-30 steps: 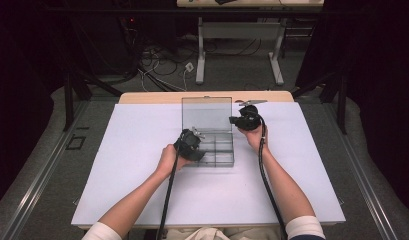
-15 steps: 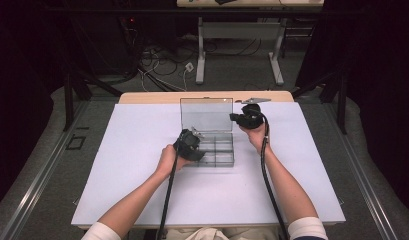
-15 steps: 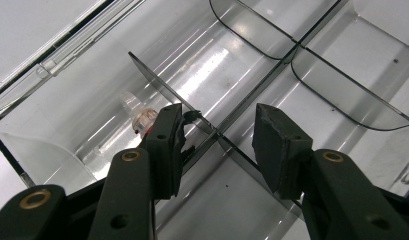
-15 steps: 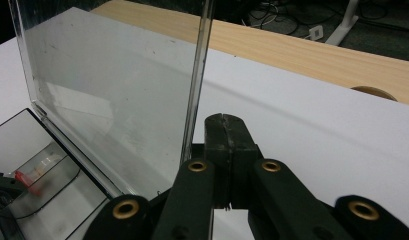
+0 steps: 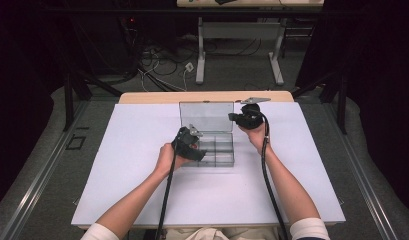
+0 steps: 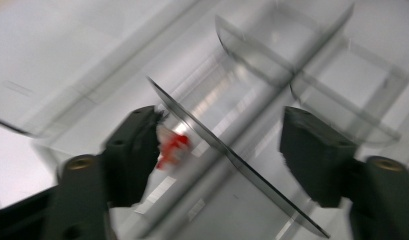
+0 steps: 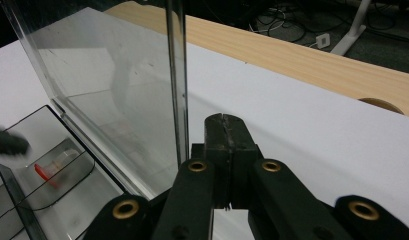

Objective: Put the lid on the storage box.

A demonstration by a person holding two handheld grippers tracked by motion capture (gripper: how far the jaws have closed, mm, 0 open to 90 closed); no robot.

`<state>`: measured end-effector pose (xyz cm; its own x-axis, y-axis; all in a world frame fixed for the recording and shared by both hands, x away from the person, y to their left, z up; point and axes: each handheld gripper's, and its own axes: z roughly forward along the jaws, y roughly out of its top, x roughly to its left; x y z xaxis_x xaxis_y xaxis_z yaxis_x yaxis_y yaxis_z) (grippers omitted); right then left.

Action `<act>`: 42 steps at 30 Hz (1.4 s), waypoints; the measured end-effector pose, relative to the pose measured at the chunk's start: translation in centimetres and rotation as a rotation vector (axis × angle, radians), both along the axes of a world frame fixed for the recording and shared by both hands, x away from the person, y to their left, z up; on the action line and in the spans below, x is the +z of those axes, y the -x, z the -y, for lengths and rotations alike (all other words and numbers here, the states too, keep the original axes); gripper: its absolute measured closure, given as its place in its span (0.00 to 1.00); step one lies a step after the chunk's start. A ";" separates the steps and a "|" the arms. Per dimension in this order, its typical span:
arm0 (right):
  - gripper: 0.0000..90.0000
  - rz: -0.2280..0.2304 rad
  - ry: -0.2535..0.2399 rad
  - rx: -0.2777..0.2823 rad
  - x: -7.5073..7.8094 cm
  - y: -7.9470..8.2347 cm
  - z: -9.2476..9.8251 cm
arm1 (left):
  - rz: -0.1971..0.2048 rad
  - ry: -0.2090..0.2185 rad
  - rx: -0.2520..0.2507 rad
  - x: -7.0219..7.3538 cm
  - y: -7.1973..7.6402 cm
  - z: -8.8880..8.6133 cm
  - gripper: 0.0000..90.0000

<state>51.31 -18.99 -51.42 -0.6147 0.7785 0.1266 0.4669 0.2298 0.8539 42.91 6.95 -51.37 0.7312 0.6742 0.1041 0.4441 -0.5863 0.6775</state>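
Opening over the clear compartment box [image 5: 212,147], the left tool [image 6: 219,150] is releasing a small red piece [image 6: 173,147] beside its jaw; the right tool [image 7: 226,131] is staying shut, empty, beside the upright lid [image 7: 112,95].

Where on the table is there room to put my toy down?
The white table cover is bare left of the clear box, right of the right claw, and in front between the forearms. It is crowded in the middle, where the left claw hovers over the box.

upright clear lid [image 5: 206,116] walls the box's [image 5: 223,159] far side, near side open
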 end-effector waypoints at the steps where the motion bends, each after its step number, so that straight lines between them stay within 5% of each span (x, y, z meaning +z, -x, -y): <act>1: 1.00 0.002 -0.003 0.006 0.0 0.0 0.0 | 0.050 0.023 0.020 1.0 0.1 -0.5 0.26; 5: 1.00 0.005 0.002 0.012 0.2 0.3 -0.1 | 0.199 0.013 0.093 4.2 -0.2 -2.0 0.07; 9: 1.00 0.014 0.006 0.012 0.3 0.5 -0.1 | 0.269 0.029 0.152 6.5 -1.3 -2.9 0.03; 11: 1.00 0.012 0.007 0.016 0.2 0.5 -0.1 | 0.284 0.009 0.160 7.3 -1.9 -3.1 0.09; 15: 1.00 0.006 0.012 0.028 0.1 0.7 -0.2 | 0.322 -0.010 0.141 7.5 -2.5 -3.1 0.37; 22: 0.98 0.018 0.025 0.018 0.7 1.0 0.0 | 0.332 0.028 0.121 7.5 -2.2 -3.4 0.70; 35: 0.77 0.037 0.081 0.024 4.6 4.0 2.5 | 0.332 0.032 0.107 7.5 -2.0 -3.8 0.74; 42: 0.71 0.064 0.104 0.046 7.1 5.1 1.3 | 0.334 0.034 0.098 7.5 -1.8 -3.9 0.75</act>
